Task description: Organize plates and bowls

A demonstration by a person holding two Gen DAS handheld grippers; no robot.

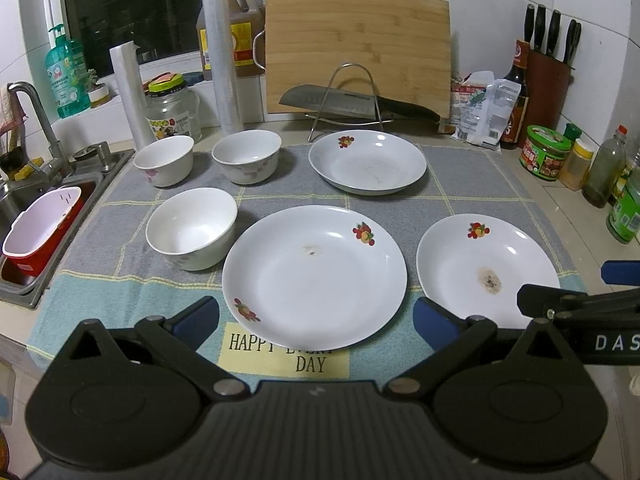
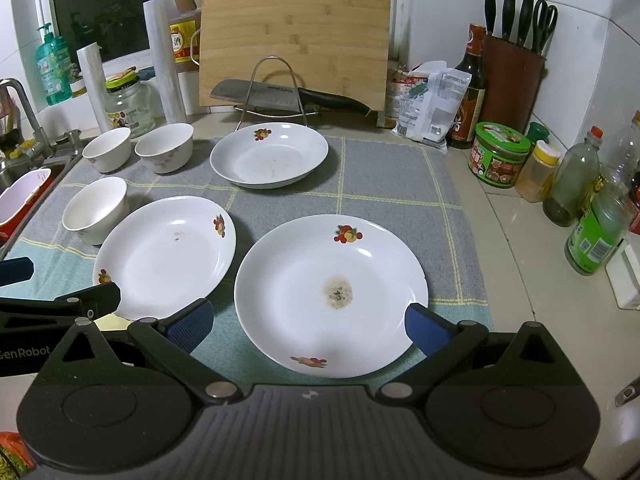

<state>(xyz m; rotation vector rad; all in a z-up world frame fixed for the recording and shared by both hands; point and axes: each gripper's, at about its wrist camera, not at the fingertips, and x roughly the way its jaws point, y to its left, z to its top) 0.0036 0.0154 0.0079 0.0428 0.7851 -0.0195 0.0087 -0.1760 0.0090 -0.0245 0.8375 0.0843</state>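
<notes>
at the bottom of the left wrist view, the left hand-held gripper point(image 1: 316, 318) gapes wide and empty before a plate point(image 1: 314, 276); three bowls point(image 1: 191, 228) sit at centre left. in the right wrist view, the right hand-held gripper point(image 2: 308, 326) gapes empty around a stained plate point(image 2: 331, 294).

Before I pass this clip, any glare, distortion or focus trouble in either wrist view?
Left wrist view: strong fisheye bending, dark corner vignetting, small lamp glints on the front plate; plates and bowls sharp. Right wrist view: same curvature, glints on the stained plate, window black, nothing blown out.
</notes>
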